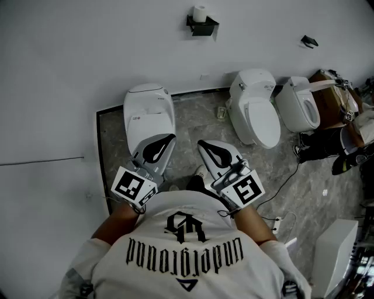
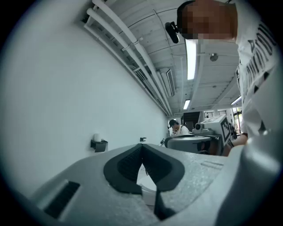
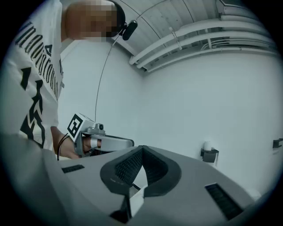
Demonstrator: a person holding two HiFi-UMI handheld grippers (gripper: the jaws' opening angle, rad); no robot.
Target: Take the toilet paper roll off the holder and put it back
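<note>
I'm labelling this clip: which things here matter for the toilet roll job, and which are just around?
For the job:
toilet paper roll
black wall holder under it
left gripper and right gripper, both shut and empty

Just around:
three toilets
second wall bracket, bare

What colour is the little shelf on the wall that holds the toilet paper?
Black. The holder shows best in the head view.
</note>
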